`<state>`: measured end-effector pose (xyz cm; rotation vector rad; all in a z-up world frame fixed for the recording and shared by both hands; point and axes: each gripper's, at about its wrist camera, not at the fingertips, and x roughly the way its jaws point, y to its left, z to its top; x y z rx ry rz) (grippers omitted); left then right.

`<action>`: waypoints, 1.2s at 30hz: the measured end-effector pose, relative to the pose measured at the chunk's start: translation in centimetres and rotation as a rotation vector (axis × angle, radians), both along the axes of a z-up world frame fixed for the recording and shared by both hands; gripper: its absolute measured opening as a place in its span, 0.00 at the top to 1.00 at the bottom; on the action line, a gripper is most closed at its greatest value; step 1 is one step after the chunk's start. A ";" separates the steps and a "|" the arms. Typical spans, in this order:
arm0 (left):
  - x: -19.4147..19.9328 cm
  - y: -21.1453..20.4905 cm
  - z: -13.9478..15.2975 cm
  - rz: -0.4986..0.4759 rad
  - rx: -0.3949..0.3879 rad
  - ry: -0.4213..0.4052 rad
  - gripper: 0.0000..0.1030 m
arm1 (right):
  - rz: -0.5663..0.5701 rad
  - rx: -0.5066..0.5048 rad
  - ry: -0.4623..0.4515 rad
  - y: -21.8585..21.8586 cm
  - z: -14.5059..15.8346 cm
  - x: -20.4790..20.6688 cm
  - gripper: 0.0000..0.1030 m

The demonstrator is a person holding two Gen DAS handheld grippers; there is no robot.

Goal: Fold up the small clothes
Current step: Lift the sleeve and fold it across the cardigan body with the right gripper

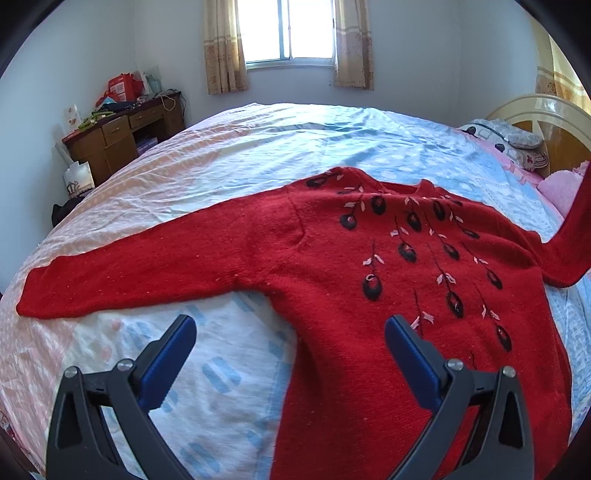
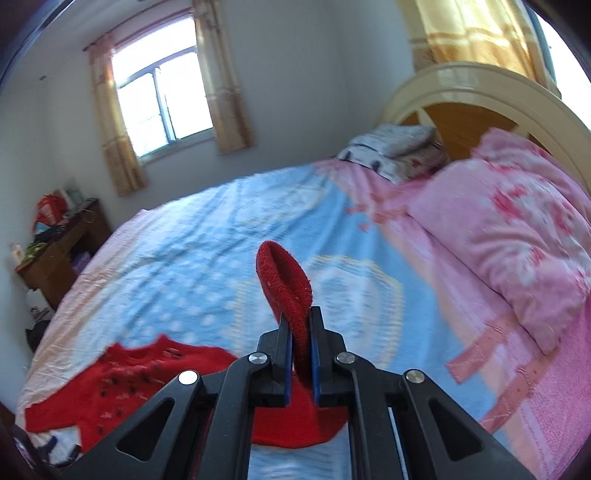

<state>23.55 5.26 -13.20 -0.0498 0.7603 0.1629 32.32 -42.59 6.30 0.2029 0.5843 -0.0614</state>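
Left wrist view: a red sweater (image 1: 369, 280) with dark embroidered buds and pale leaves lies face up on the bed (image 1: 229, 155), filling the centre and lower right of the frame. One sleeve (image 1: 129, 273) stretches flat toward the left edge, its cuff near the middle left. The other sleeve (image 1: 576, 236) rises off the bed at the right edge of the frame and runs up out of sight. The left gripper (image 1: 290, 332) hangs over the sweater's lower side with its jaws spread wide and nothing between them; one blue pad sits over the bedsheet, the other over the red knit. A window (image 1: 290, 29) with curtains is at top centre, a cluttered desk (image 1: 122, 129) in the upper left, a headboard (image 1: 546, 122) and pillows (image 1: 509, 142) in the upper right. Right wrist view: the right gripper (image 2: 299, 321) is clamped on the cuff (image 2: 284, 280) of the raised sleeve, which stands up as a red loop above the blue pads at the centre of the frame. The sweater's body (image 2: 147, 376) lies on the bed in the lower left, blurred. A pink pillow (image 2: 517, 236) takes up the right side, with the headboard (image 2: 480, 92) behind it in the upper right, and the window (image 2: 159, 99) sits in the upper left.
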 end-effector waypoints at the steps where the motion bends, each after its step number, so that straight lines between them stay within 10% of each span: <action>1: -0.1 0.2 0.0 0.001 -0.002 -0.002 0.00 | 0.015 0.010 -0.017 1.0 0.9 0.0 0.94; 14: -1.0 2.7 -0.2 0.030 -0.035 -0.015 0.00 | 0.234 -0.036 -0.141 16.1 6.5 1.7 0.94; 32: -0.9 6.8 -1.0 0.080 -0.024 0.042 0.00 | 0.627 -0.016 0.203 39.8 -18.7 5.0 0.93; 34: -0.6 7.3 -1.1 0.074 -0.049 0.058 0.00 | 0.658 -0.021 0.243 39.8 -20.5 4.6 0.86; 36: -0.4 7.4 -0.8 0.065 -0.047 0.050 0.00 | 0.675 -0.087 0.289 39.0 -21.5 3.7 0.51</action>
